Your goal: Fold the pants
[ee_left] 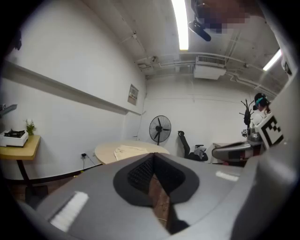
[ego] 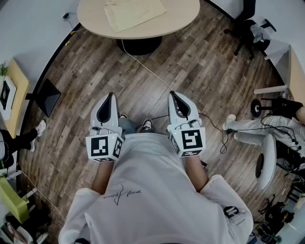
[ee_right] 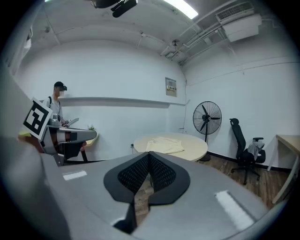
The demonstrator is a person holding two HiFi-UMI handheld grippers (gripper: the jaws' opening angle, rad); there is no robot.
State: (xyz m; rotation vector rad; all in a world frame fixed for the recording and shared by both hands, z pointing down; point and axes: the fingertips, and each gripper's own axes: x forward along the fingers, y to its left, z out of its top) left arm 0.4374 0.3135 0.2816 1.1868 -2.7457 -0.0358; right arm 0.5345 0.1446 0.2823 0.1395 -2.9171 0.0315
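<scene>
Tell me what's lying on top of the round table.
Only the cream pants lie on the round table, spread fairly flat. The patch of tabletop beneath them is covered, so anything under the fabric cannot be seen.

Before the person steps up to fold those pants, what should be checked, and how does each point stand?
1. Pants on the round table: ok, lying on its top.
2. Left gripper empty: ok, jaws together on nothing.
3. Right gripper empty: ok, jaws together on nothing.
4. Table within reach: not ok, bare wooden floor lies between.
5. Walkway free: not ok, a cable runs across the floor toward the table.
6. Pants spread flat: cannot tell.
</scene>
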